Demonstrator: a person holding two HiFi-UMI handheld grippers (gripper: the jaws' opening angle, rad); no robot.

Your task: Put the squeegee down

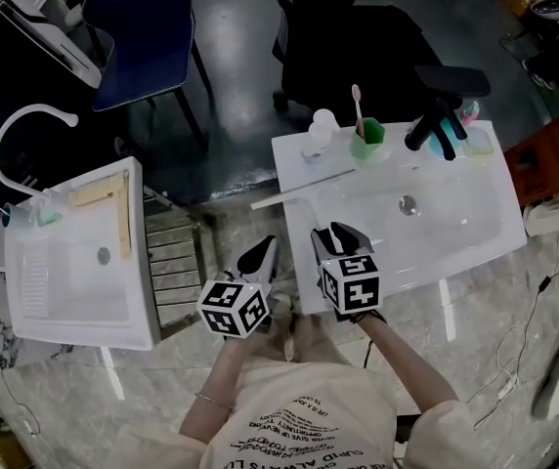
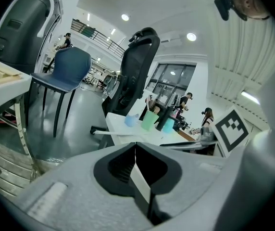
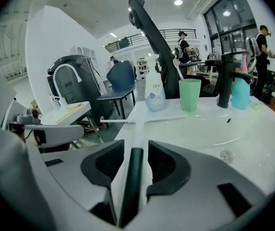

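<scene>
- Found the squeegee (image 1: 304, 188) down on the white sink worktop (image 1: 465, 223), near its left side. The blade (image 3: 144, 120) lay crosswise, just short of the soap bottle (image 3: 155, 95) and the green cup (image 3: 190, 94), with its left end poking out past the worktop's edge.
- Traced the dark handle (image 3: 131, 186) from the blade back toward the right hand-held gripper (image 3: 136, 147), its long axis in line with the jaws and running between them.
- Read that hand-held gripper as released: jaws spread, a strip of white showing on either side of the handle, pads not pressing on it.
- Judged the set-down all but done. Needed only a straight pull-back along the handle's own line, since a sideways drift could catch the handle and swing the blade.
- Placed the left hand-held gripper (image 2: 136, 150) just beside the right one, off the worktop's left edge and above the floor. Clenched on nothing, farther from the squeegee, with no part in the coming move.
</scene>
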